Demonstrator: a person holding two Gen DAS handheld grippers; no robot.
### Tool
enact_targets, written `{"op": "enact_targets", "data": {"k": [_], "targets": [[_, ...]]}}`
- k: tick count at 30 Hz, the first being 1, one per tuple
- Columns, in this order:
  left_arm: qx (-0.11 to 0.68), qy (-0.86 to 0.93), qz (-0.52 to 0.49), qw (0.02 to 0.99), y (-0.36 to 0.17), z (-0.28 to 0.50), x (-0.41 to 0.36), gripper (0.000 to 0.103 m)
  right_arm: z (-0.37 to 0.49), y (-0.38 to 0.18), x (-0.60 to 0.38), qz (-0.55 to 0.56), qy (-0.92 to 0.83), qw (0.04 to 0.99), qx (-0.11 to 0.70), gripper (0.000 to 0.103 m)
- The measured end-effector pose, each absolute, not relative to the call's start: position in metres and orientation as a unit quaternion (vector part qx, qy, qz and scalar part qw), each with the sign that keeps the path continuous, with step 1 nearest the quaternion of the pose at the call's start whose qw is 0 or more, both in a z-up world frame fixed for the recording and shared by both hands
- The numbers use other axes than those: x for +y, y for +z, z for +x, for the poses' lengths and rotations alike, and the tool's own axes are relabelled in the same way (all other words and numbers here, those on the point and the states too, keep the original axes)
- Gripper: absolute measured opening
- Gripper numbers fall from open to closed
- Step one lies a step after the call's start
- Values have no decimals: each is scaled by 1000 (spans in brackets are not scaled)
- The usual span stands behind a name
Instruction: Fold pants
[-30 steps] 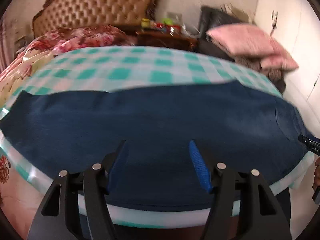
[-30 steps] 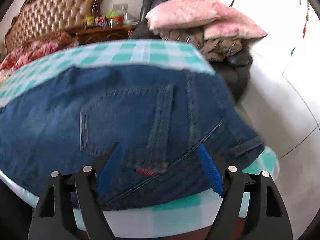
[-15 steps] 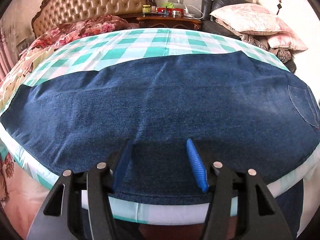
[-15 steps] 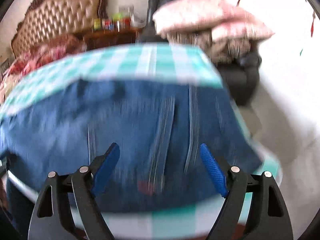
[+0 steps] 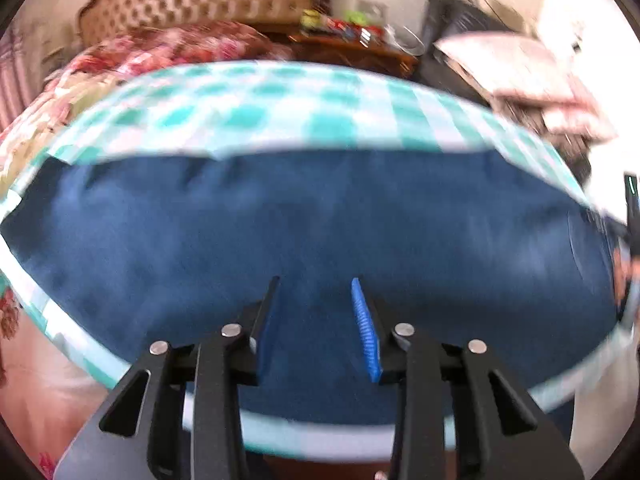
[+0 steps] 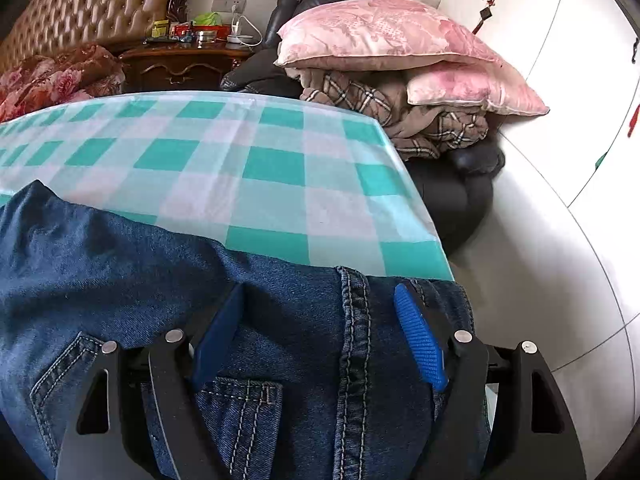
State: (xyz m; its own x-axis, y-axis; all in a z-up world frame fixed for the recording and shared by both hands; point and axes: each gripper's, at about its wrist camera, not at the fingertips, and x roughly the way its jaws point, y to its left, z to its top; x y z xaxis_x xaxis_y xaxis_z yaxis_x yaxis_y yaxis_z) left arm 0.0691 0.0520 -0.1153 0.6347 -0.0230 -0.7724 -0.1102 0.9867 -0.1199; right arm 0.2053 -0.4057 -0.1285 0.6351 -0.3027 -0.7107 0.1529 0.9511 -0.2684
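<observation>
Dark blue jeans (image 5: 312, 224) lie lengthwise across the green-and-white checked table (image 5: 256, 108), legs to the left, waist to the right. My left gripper (image 5: 316, 284) is open, its blue pads low over the near edge of the leg; this view is blurred. In the right wrist view the jeans (image 6: 120, 264) fill the near part. My right gripper (image 6: 320, 292) is open and astride the waistband seam (image 6: 356, 320) near the table's right edge, with a back pocket (image 6: 72, 364) at its left.
Behind the table (image 6: 260, 168) stand a tufted headboard (image 6: 88, 4), a floral bedspread (image 6: 52, 76) and a wooden nightstand (image 6: 184, 64) with small items. Pink pillows (image 6: 384, 36) are stacked on a dark armchair at the right. White floor lies beyond the right edge.
My right gripper has moved forward and down onto the waistband, close to the denim. My left gripper has shifted with motion blur, and its jaws stand a little narrower.
</observation>
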Motion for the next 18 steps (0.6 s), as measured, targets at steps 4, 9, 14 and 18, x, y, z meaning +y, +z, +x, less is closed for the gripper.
{"op": "enact_targets", "data": {"k": [4,9,14,18], "targets": [[420,46,-67,904,-104,128,86,26,207,-130,-407,-90,-129,899,409,74],[475,35,-41,878,-139,190,116,21,206,-130,-403,-98,-141,897,407,78],[451,89,-80,884,-128,193,165,19,206,-130,-403,-103,-145,897,406,79],[424,1,-59,904,-112,165,135,27,206,-130,-404,-103,-151,896,406,81]]}}
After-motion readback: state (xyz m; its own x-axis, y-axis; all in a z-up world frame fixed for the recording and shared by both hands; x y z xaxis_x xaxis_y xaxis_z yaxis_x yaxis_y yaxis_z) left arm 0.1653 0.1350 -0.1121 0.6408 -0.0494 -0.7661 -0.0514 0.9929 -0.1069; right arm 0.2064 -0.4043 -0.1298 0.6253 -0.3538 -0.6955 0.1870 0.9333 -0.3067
